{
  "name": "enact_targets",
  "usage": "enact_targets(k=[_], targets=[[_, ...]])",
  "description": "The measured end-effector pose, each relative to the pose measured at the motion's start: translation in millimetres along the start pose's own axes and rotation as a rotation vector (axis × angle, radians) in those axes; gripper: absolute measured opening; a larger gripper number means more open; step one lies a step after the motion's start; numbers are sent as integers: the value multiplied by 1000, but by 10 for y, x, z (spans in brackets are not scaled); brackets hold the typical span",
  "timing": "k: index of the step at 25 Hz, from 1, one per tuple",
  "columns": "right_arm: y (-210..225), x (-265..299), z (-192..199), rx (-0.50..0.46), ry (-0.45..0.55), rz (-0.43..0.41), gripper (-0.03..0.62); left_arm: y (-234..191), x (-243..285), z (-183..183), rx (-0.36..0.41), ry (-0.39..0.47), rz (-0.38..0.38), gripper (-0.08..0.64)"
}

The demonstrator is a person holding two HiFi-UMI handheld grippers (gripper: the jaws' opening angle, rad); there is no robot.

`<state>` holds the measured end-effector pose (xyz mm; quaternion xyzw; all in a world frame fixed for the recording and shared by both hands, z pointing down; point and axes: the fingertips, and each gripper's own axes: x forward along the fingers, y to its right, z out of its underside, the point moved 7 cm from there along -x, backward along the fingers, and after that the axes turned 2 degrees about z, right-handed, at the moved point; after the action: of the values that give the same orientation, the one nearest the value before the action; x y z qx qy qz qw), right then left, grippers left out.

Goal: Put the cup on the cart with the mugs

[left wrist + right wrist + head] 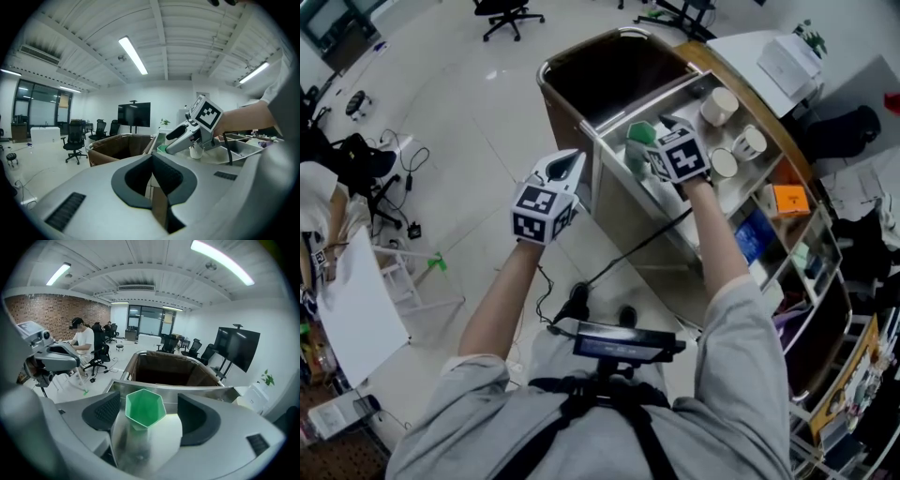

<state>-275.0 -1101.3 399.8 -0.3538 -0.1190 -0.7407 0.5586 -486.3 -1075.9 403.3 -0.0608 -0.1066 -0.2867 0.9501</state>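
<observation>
A green hexagonal cup stands upright on the cart's steel top tray, close to the brown bin end. My right gripper is open around the cup, with a gap between the cup and each dark pad. White mugs lie farther along the same tray. My left gripper hovers off the cart's left side, shut and empty. From the left gripper view, the right gripper is seen over a white mug.
A deep brown bin forms the cart's far end. Cluttered shelves run along the right. Cables lie on the floor at left. A seated person and office chairs are in the room beyond.
</observation>
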Motion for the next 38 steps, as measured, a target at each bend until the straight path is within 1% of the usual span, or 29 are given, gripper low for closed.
enact_targets(k=[2, 5, 9, 12, 14, 18, 22, 24, 28, 33, 38], targets=[[-42, -157, -48, 5, 23, 2, 380, 10, -14, -10, 3, 6, 15, 5], [-161, -425, -128, 32, 85, -10, 379, 16, -46, -20, 6, 14, 40, 5], [-295, -786, -105, 71, 173, 19, 377, 46, -74, -2, 9, 11, 76, 5], [-445, -1037, -29, 92, 229, 43, 305, 77, -108, 62, -1, 9, 95, 5], [-562, -1175, 42, 111, 267, 51, 233, 98, -148, 129, -9, 4, 99, 5], [-748, -1389, 296, 139, 296, 108, 123, 205, -337, 236, -27, -4, 64, 5], [-877, -1614, 627, 251, 342, 116, 17, 366, -589, 327, -23, -27, 21, 5], [-966, -1748, 793, 295, 358, 109, 3, 475, -730, 370, -27, -36, 4, 5], [-1149, -1995, 1141, 357, 369, 105, 3, 705, -955, 461, -34, -46, -20, 5], [-1327, -2220, 1586, 491, 385, 103, 2, 925, -1270, 513, -30, -44, -50, 5], [-1502, -2345, 1821, 517, 374, 127, 2, 1035, -1551, 563, -29, -37, -77, 5]])
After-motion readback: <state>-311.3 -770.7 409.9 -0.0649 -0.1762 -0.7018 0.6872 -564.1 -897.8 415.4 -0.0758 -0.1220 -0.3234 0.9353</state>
